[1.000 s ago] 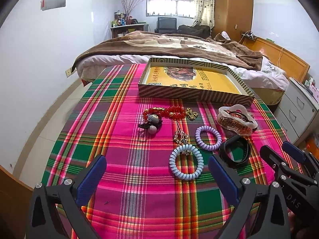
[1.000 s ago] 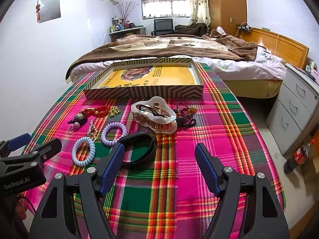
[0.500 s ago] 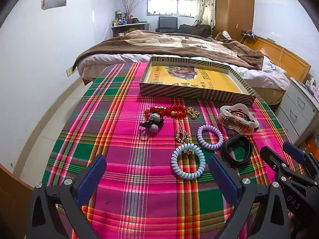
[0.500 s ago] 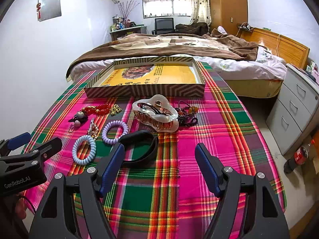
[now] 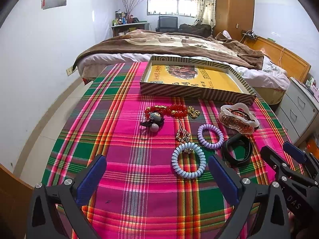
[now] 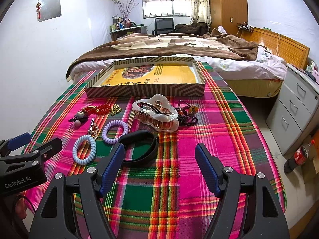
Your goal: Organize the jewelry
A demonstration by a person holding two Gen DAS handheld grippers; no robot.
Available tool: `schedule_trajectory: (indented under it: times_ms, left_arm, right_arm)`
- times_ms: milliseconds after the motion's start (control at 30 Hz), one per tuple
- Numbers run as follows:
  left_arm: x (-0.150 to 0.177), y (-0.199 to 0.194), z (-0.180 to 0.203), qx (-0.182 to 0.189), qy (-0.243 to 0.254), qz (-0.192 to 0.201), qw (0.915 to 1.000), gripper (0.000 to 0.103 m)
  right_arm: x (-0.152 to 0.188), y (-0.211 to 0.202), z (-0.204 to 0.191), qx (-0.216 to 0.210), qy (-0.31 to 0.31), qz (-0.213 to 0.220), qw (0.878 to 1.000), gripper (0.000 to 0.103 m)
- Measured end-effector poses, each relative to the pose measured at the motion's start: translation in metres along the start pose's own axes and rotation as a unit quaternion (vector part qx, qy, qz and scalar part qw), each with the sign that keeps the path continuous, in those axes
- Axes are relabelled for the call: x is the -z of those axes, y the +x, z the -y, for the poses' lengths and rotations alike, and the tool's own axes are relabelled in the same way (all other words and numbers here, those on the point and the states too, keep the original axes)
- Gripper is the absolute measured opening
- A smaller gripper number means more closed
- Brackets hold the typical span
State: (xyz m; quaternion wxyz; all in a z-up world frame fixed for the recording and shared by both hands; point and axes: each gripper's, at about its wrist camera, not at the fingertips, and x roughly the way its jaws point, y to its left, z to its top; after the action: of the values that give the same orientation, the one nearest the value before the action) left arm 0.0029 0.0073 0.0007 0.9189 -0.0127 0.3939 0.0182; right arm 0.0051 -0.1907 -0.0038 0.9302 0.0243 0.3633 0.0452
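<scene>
Jewelry lies on a plaid-covered table [image 5: 119, 159]: a blue coil bracelet [image 5: 188, 160] [image 6: 84, 149], a purple coil bracelet [image 5: 210, 136] [image 6: 115, 129], a black band [image 5: 237, 152] [image 6: 139, 147], a red bead bracelet [image 5: 171, 109] [image 6: 97, 108], a grey-ball hair tie [image 5: 153, 119], a rhinestone clip [image 5: 182, 134] and a large clear claw clip [image 5: 238, 118] [image 6: 156, 116]. A shallow striped box [image 5: 195, 93] [image 6: 143, 90] stands behind them. My left gripper [image 5: 157, 176] and right gripper [image 6: 159, 166] are both open and empty, near the table's front.
A dark bead strand [image 6: 186, 112] lies right of the claw clip. A bed [image 6: 179, 47] stands behind the table. A grey drawer unit [image 6: 295, 107] and a cola bottle [image 6: 298, 156] on the floor are to the right.
Both views have shifted only slightly; the jewelry sits a little farther from the fingers. Both grippers stay open and nothing on the table has moved.
</scene>
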Motion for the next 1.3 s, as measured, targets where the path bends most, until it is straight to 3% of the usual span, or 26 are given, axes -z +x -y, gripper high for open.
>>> schedule_trajectory:
  times_ms: [333,800,1133,1300]
  left_arm:
    - [0.001,0.003,0.000,0.000,0.001,-0.004,1.0000,0.103]
    - [0.008,0.029,-0.019,0.037,-0.004,-0.044,0.9983,0.103]
    - [0.006,0.039,-0.052,0.039,-0.027,-0.059,0.9972,0.103]
    - [0.005,0.042,-0.054,0.049,-0.028,-0.067,0.9962,0.103]
  right_arm:
    - [0.003,0.003,0.000,0.000,0.000,-0.006,1.000,0.073]
    - [0.005,0.030,0.011,0.009,0.000,-0.039,0.999,0.073]
    - [-0.004,0.054,-0.001,-0.008,-0.018,-0.058,0.998,0.073]
    - [-0.005,0.063,-0.006,-0.006,-0.021,-0.067,0.998,0.065]
